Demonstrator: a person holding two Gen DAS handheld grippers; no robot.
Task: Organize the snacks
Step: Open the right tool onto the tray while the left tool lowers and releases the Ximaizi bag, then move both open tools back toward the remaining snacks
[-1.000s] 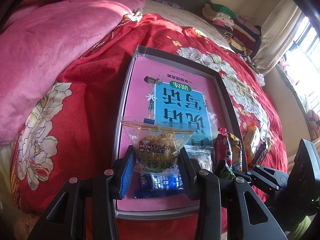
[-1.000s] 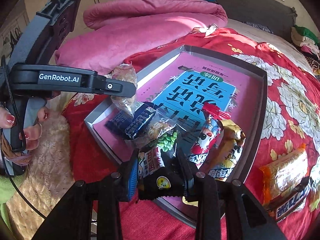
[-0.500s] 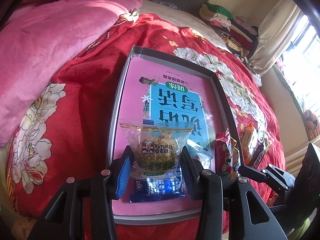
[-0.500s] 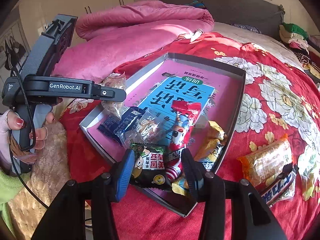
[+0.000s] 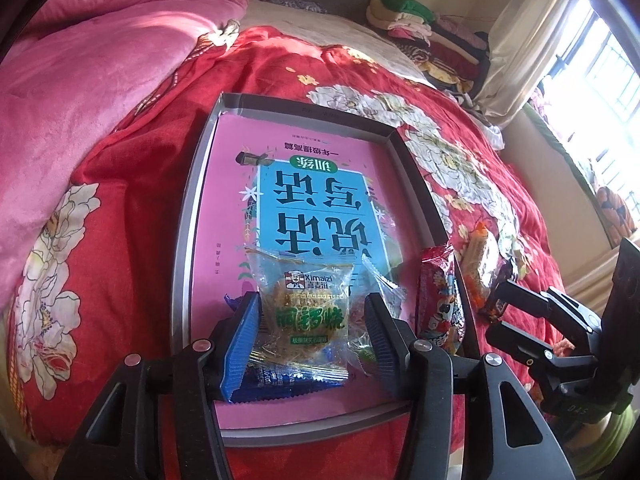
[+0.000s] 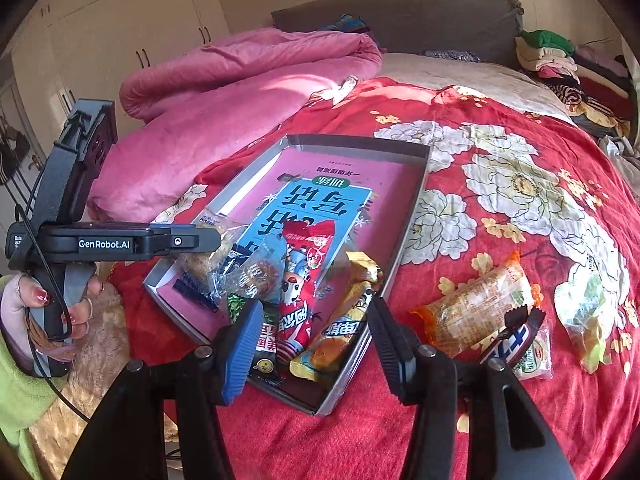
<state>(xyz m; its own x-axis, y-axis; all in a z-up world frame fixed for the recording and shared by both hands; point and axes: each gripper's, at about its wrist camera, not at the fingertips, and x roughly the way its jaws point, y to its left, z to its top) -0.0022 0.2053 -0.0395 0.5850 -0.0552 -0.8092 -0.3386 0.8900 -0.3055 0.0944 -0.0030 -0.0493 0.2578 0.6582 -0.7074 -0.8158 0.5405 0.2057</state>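
Left gripper (image 5: 312,336): I tilt it down over the tray's (image 5: 182,240) near end; jaws opening, the Ximaizi cake packet (image 5: 306,304) loose between them, lying in the tray
Right gripper (image 6: 314,344): angled down at the tray's near right corner; jaws opening, gripping nothing
Hidden: blue wrapper (image 5: 280,380) mostly under the cake
Writing: "GenRobot.AI" on my left tool
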